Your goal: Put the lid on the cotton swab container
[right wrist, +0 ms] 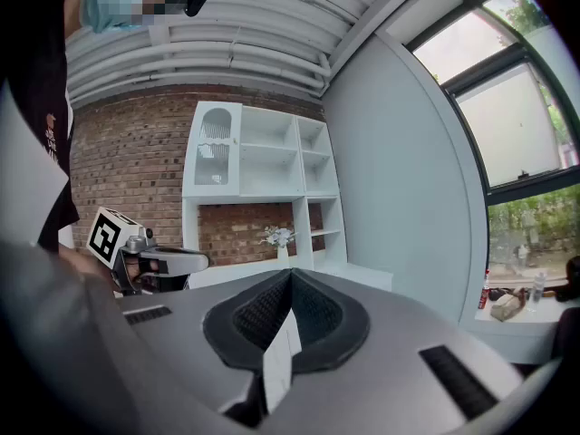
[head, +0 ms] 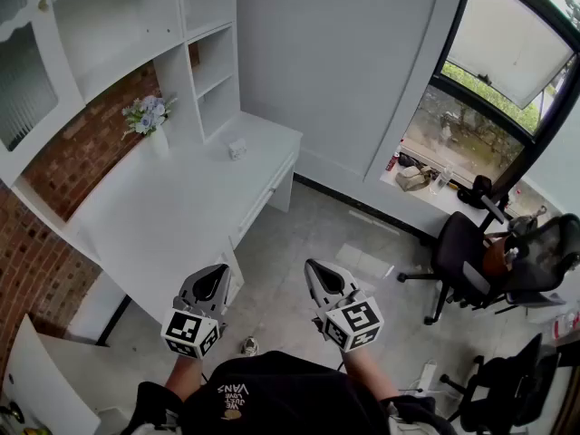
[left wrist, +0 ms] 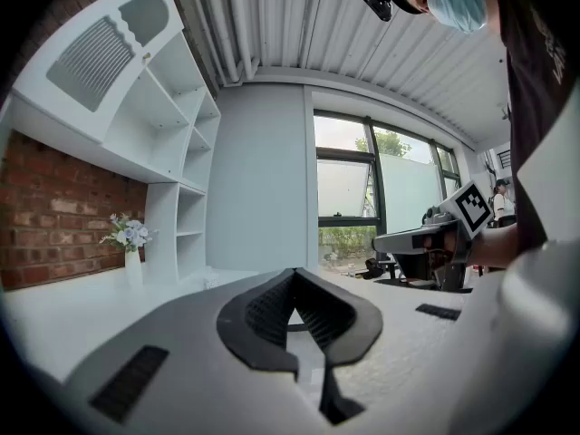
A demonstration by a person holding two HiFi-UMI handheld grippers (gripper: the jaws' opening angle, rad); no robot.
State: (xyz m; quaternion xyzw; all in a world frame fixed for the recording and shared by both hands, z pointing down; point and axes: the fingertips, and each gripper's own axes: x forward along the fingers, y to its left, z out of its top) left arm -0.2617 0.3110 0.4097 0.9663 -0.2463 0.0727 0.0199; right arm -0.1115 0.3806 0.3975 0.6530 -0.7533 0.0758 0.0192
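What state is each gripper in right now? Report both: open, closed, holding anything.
Left gripper: jaws closed, holding nothing.
Right gripper: jaws closed, holding nothing.

Left gripper (head: 217, 274), right gripper (head: 316, 270), white desk (head: 186, 202), flower vase (head: 158, 137)

Left gripper (head: 217, 272), right gripper (head: 314, 266): grey shells, black ribbed pads (left wrist: 267, 311), black-white marker cubes (head: 192, 332). Black top (head: 272, 392), white print.
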